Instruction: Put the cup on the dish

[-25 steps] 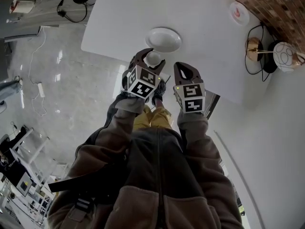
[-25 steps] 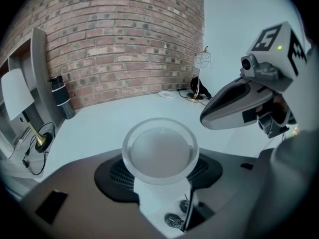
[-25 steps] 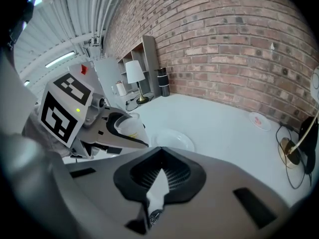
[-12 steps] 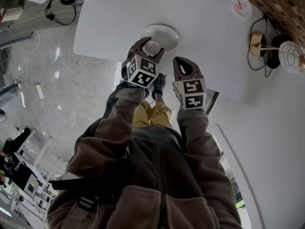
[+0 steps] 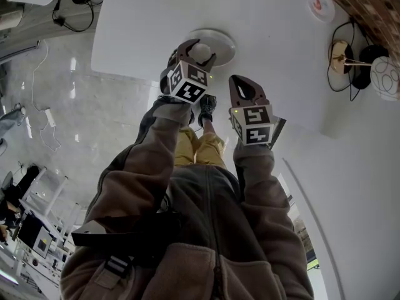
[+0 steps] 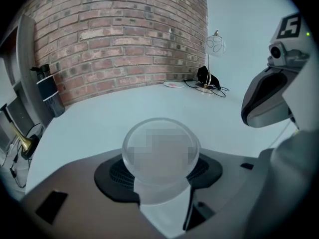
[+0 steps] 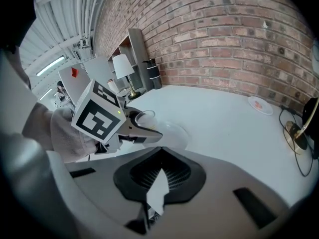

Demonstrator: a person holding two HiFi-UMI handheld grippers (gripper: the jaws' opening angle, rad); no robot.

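— So, what had shifted on the white table (image 5: 281, 49) over that last second?
— The table and the round dish (image 5: 220, 38) had stayed put. The clear cup (image 5: 199, 52) had travelled toward twelve o'clock. A second before it hung short of the dish, and by this moment it overlapped the dish's seven-o'clock rim, clamped between the jaws of the left gripper (image 5: 197, 49). I couldn't tell whether it touched the dish.
— Meaning?
— I judged the carry nearly done, with centring, lowering and release left.
— And the right gripper (image 5: 242, 83)?
— Its jaws were together with nothing between them. It sat at five o'clock of the dish, apart from it.
— Room to move?
— The dish sat near the table's near edge, so the floor (image 5: 94, 124) lay just behind at six o'clock. From twelve through two o'clock the top was bare, and the lamp (image 5: 382, 74) and small plate (image 5: 320, 4) stood well apart.
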